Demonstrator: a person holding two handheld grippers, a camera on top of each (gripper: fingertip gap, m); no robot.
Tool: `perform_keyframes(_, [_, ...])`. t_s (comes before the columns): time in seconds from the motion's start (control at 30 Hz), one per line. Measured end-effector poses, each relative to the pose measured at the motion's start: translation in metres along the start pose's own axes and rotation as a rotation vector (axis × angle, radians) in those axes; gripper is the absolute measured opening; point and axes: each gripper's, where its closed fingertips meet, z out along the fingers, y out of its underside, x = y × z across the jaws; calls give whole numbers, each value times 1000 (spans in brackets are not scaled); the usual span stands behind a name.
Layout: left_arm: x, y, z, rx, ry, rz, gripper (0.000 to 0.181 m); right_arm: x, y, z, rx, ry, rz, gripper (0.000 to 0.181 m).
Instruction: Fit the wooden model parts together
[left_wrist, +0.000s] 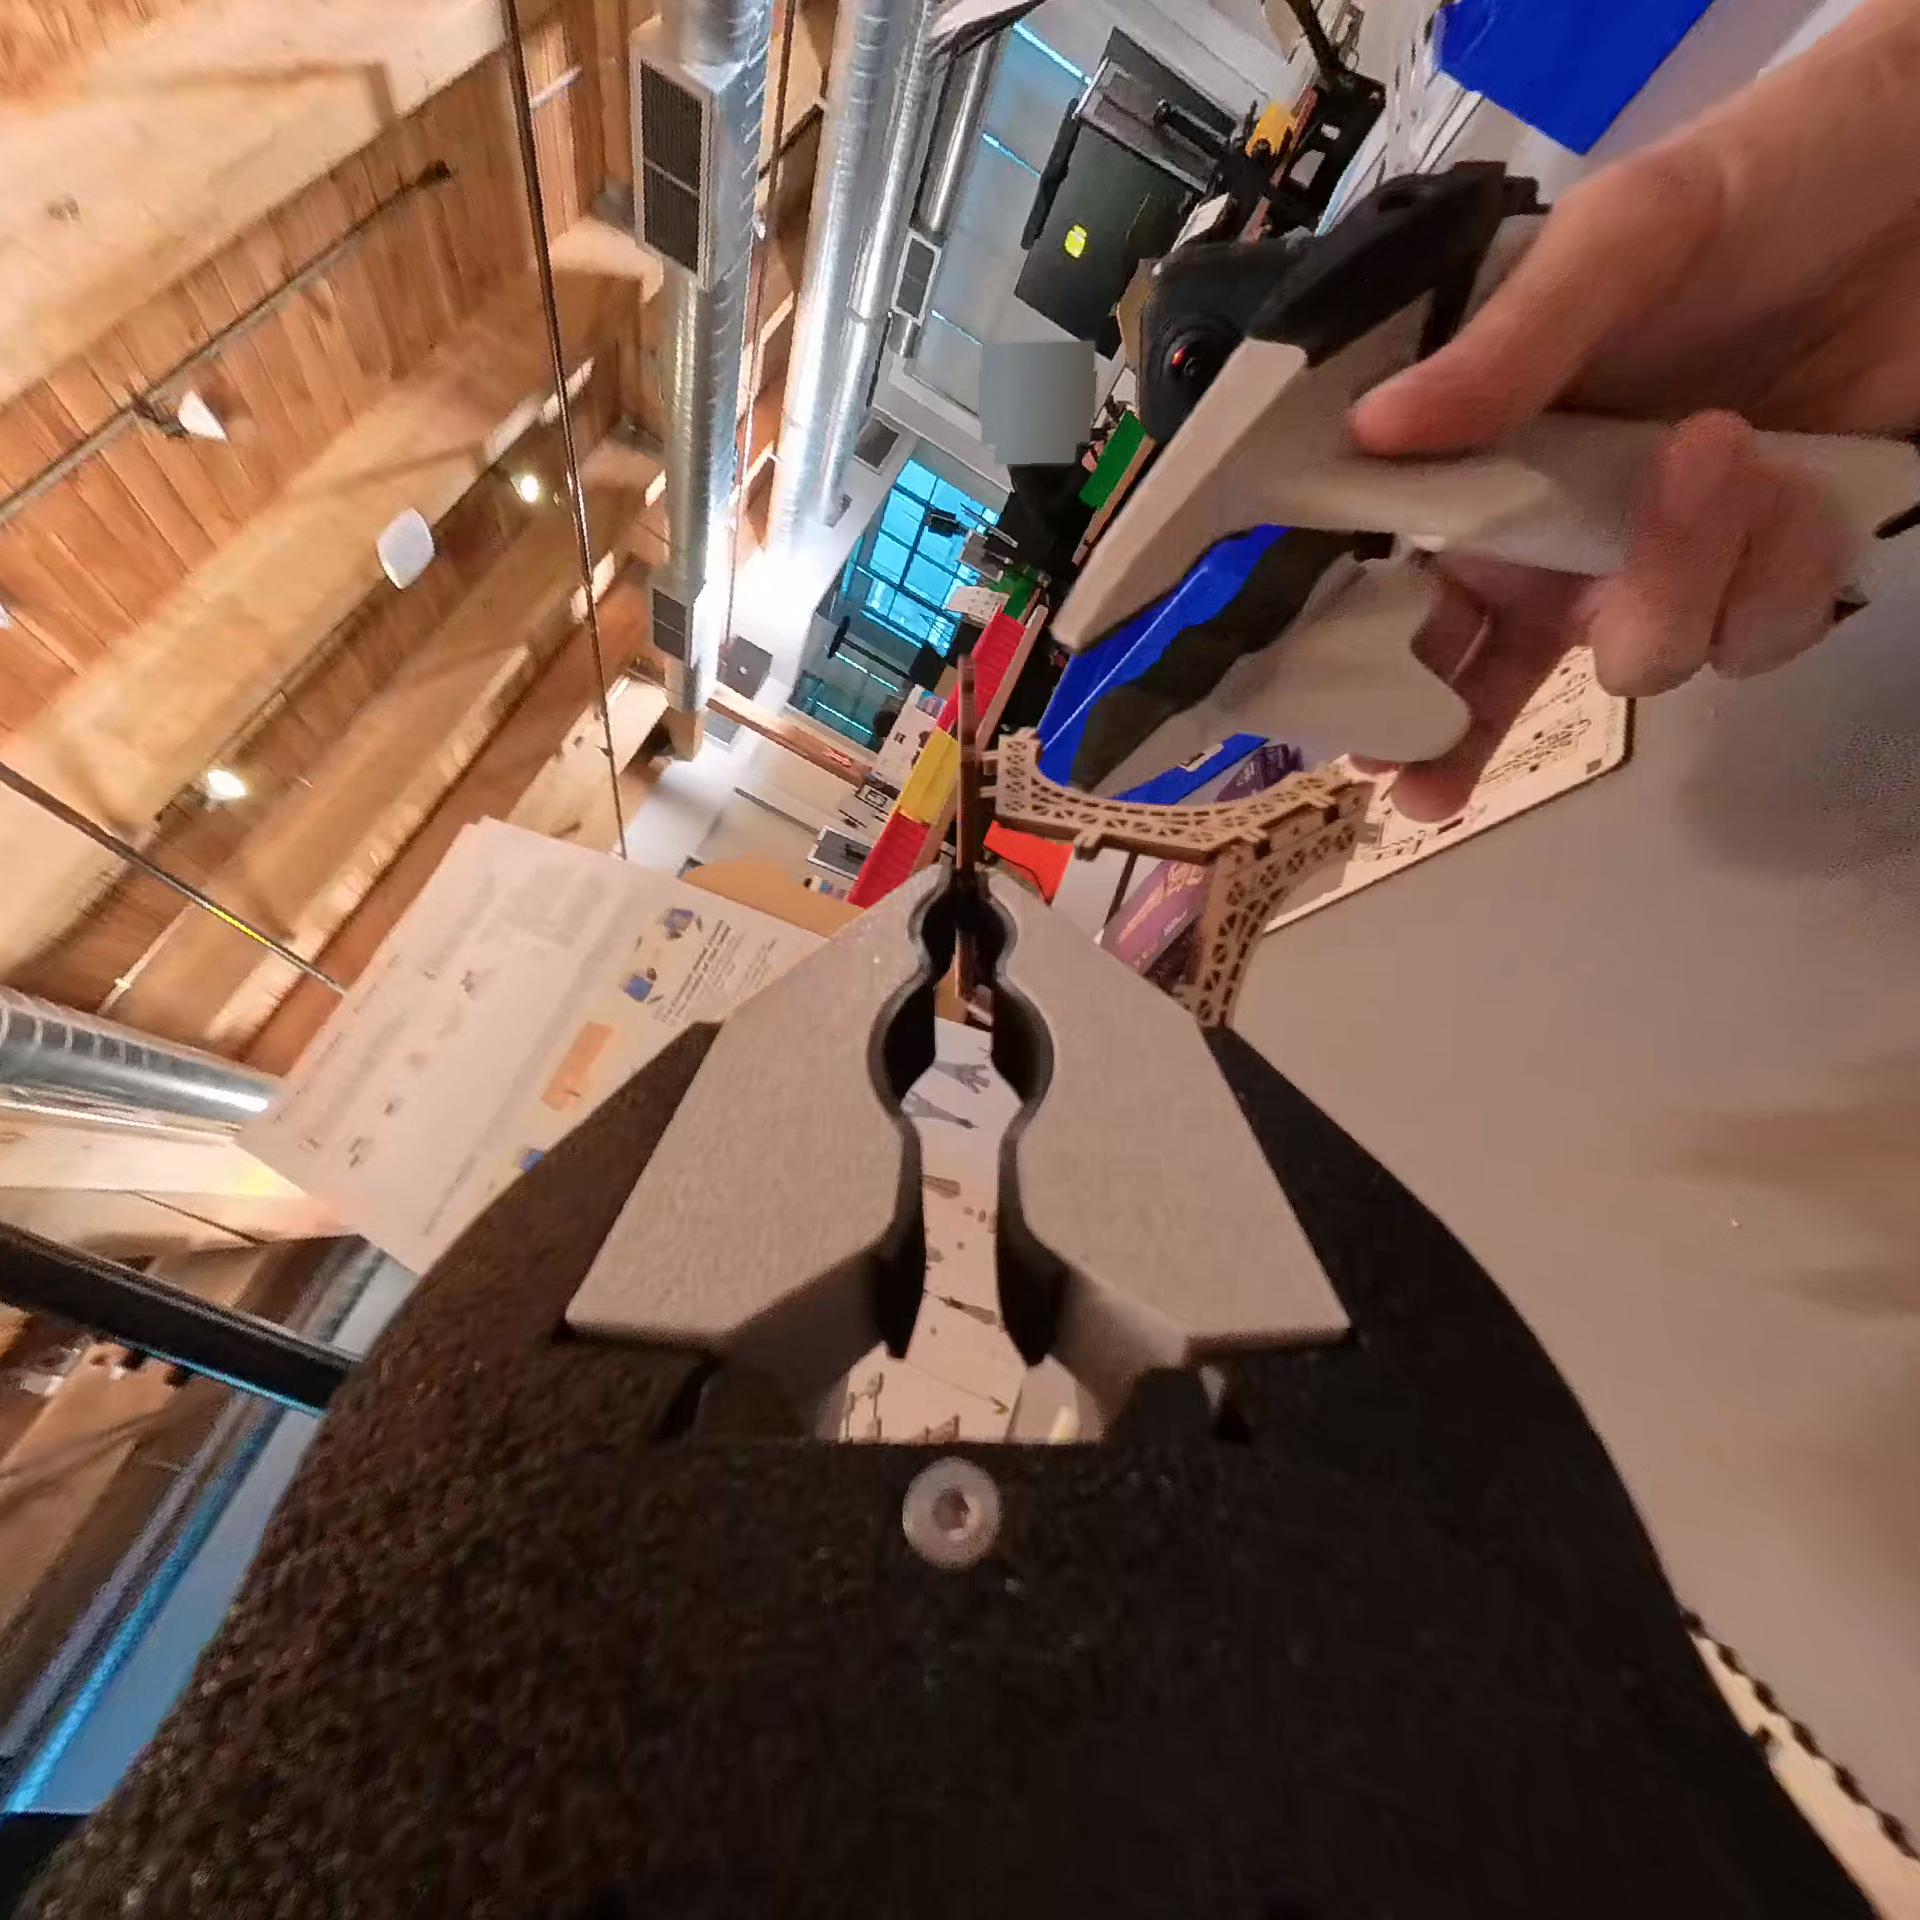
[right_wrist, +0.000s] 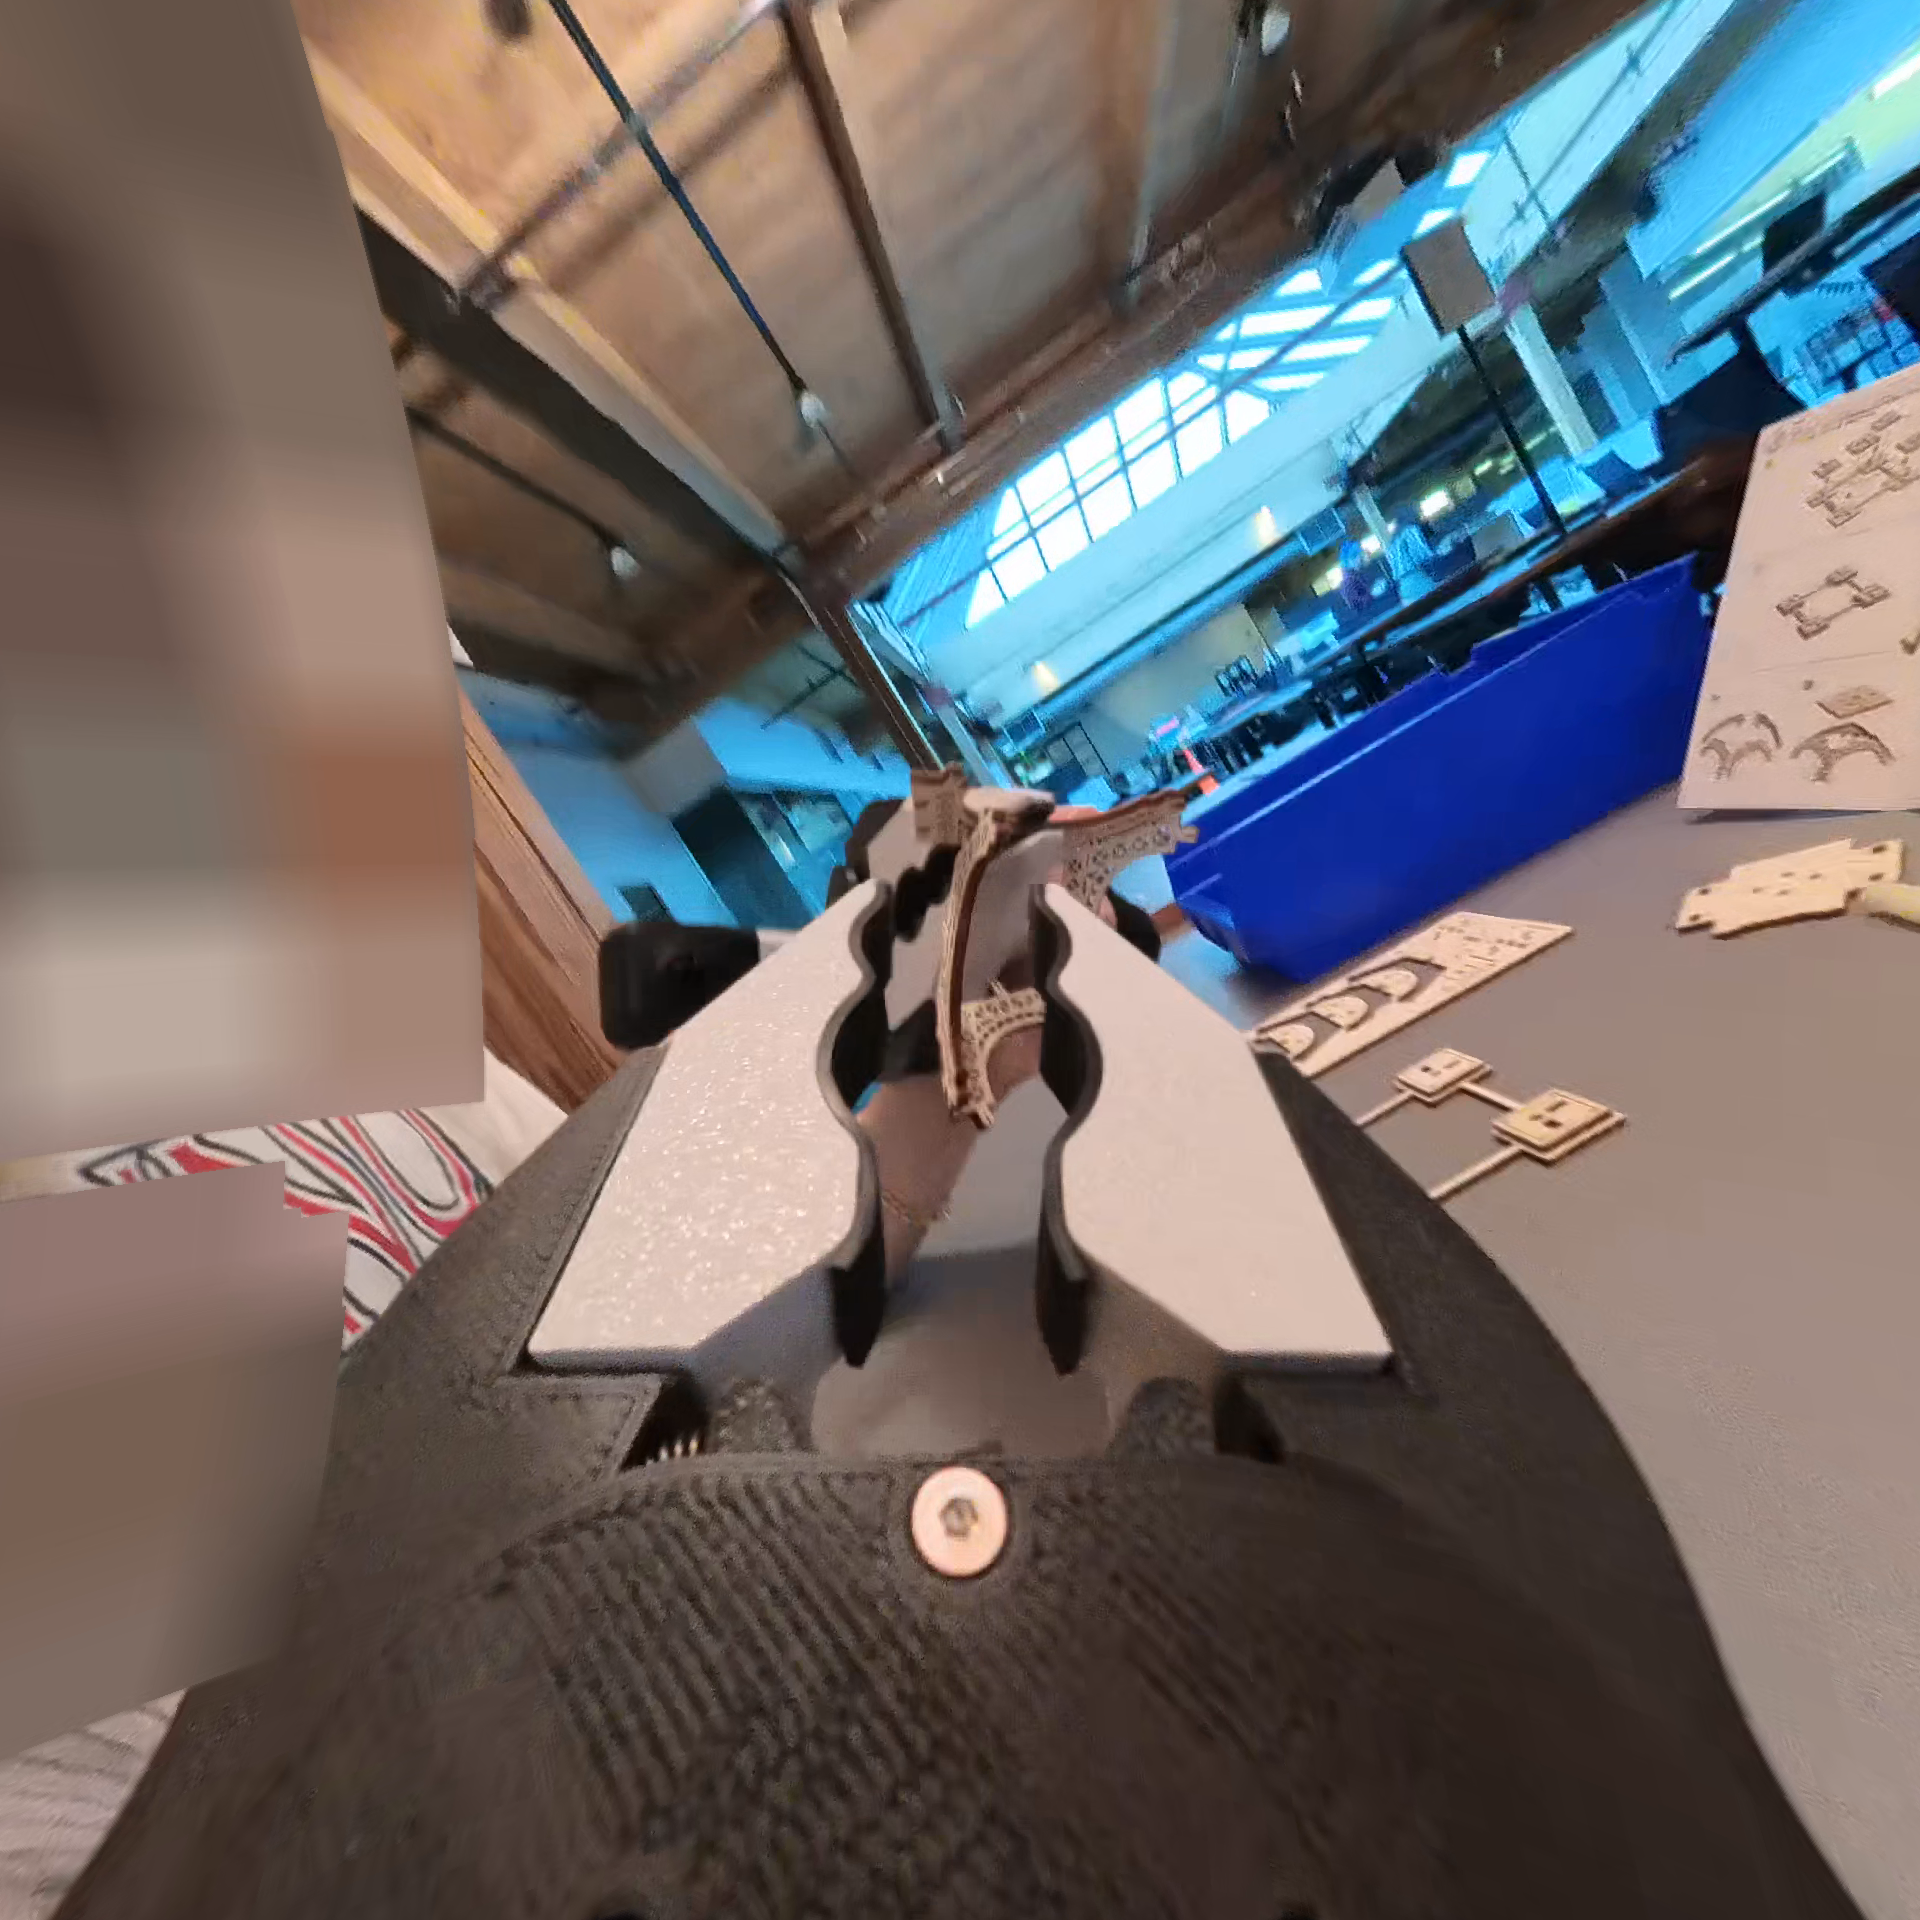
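Observation:
A pale wooden lattice tower model (left_wrist: 1174, 821) is held up above the grey table (left_wrist: 1558, 1195). My left gripper (left_wrist: 961, 896) is shut on a thin wooden part of it, seen edge-on at the fingertips. In the right wrist view the model (right_wrist: 961, 997) stands between the fingers of my right gripper (right_wrist: 961, 909). Those fingers are apart, with a gap on each side of the wood. The left gripper (right_wrist: 987, 821) shows beyond, clamped on the model's far end. The right gripper (left_wrist: 1195, 675) also shows in the left wrist view, held by a hand (left_wrist: 1662, 364).
A blue bin (right_wrist: 1455, 769) stands on the table behind the model. Wooden part sheets (right_wrist: 1413, 997), loose punched pieces (right_wrist: 1787, 883) and an instruction sheet (right_wrist: 1829, 603) lie to the right. Another paper sheet (left_wrist: 499, 1018) lies left of my left gripper. The grippers are tip to tip, or close to it.

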Motion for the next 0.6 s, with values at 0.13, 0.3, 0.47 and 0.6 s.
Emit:
perform_keyframes(0.13, [7,-5,5,14,3,8,0,-7,-1,5,41,-59,77,17])
perform_keyframes(0.3, [7,-1,8,-9,-4,-21,0,-2,1,6,42,-13,32,0])
perform_keyframes(0.47, [10,5,11,-48,6,2,0,2,5,6,2,14,-14,0])
perform_keyframes(0.6, [13,11,12,-82,17,41,0,-1,4,4,-7,-8,-23,1])
